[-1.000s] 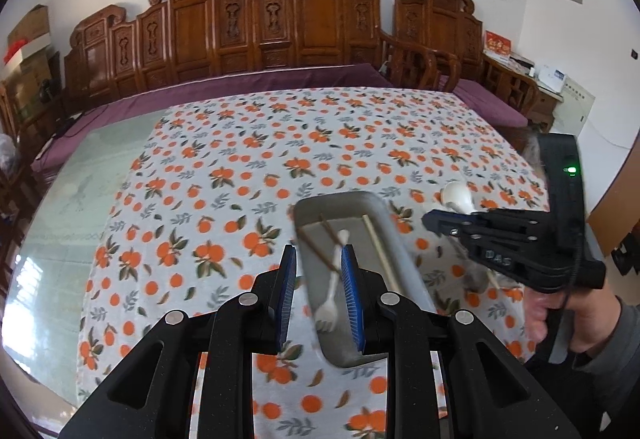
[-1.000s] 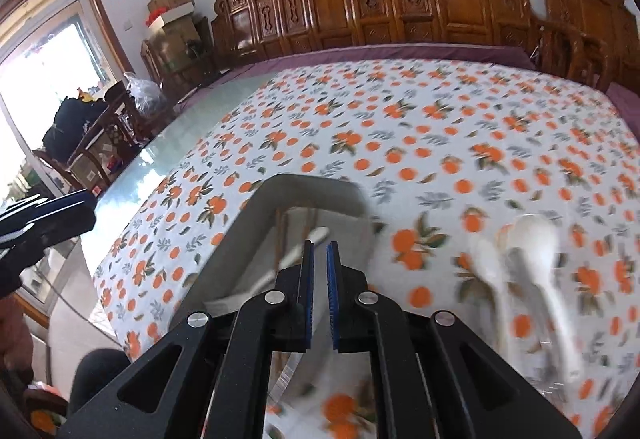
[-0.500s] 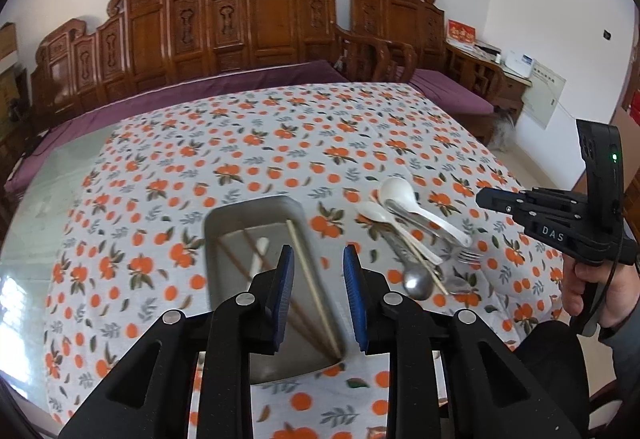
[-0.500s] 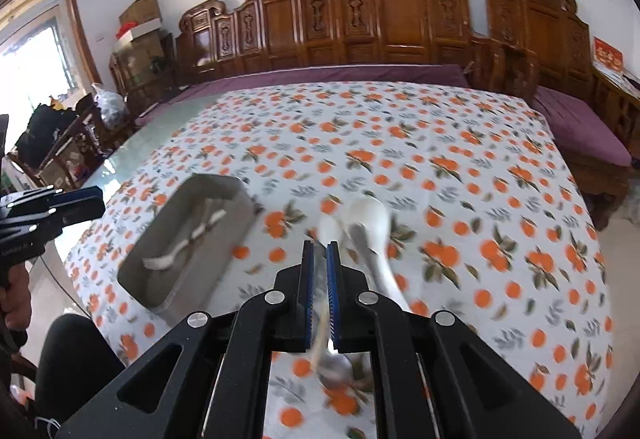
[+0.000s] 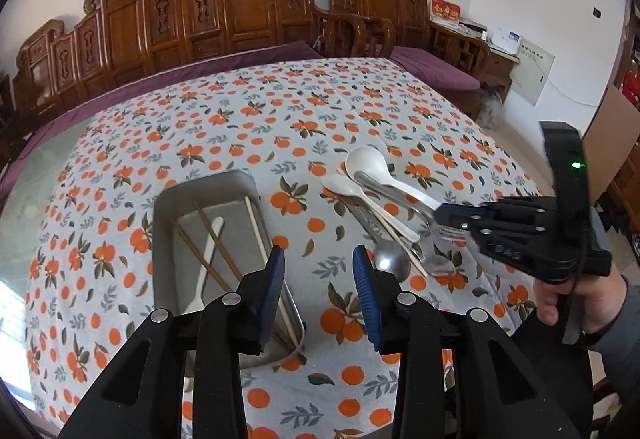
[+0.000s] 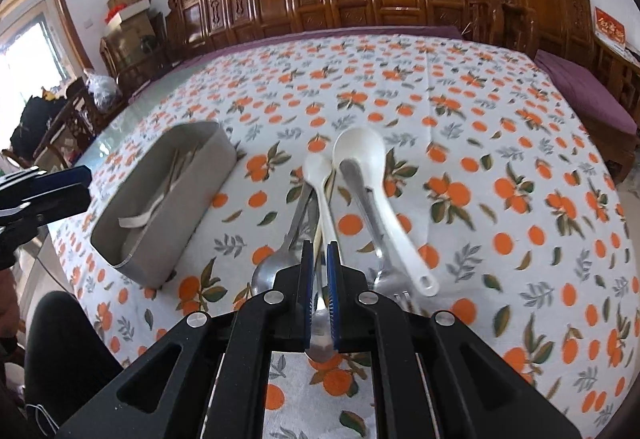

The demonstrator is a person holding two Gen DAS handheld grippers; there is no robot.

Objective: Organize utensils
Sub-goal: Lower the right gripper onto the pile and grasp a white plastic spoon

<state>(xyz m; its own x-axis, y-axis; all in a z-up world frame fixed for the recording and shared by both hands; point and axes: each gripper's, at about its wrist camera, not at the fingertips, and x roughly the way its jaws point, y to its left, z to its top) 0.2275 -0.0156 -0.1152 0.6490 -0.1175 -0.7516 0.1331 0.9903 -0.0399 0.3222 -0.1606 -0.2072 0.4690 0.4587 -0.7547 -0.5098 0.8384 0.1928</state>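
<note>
**Tray part-filled, utensil pile loose on worktop, both claws empty**

The inside of the metal tray (image 5: 224, 239) is seen best in the left wrist view: brown chopsticks (image 5: 208, 247), a pale chopstick (image 5: 264, 251) and a white fork (image 5: 206, 263) lie in it, all roughly along the tray's long axis, which runs from lower centre toward upper left of centre. In the right wrist view only the tray's outer wall (image 6: 176, 215) and part of its contents are shown, at left of frame.

The utensil pile is shown from opposite ends. In the right wrist view the large white spoon (image 6: 372, 191) has its bowl toward the top of the frame and its handle running down-right; the small white spoon (image 6: 320, 183) lies just beside it at left, and a metal spoon (image 6: 276, 263) has its bowl at the lower end. A metal fork (image 5: 444, 229), tines lower right, is clearer in the left wrist view.

The left claw (image 5: 318, 275) is held wide apart above the worktop, between tray and pile, gripping nothing. The right claw (image 6: 320, 291) is nearly together, a narrow gap left, poised over the pile's near end; contact cannot be judged. The right hand (image 5: 580, 303) is seen at the right edge of the left view only.

The worktop (image 6: 500, 119) is covered by a white cloth printed with oranges. Carved wooden chairs (image 5: 240, 7) are lined along a white wall; a bright window (image 6: 28, 51) is seen at upper left of the right view.
</note>
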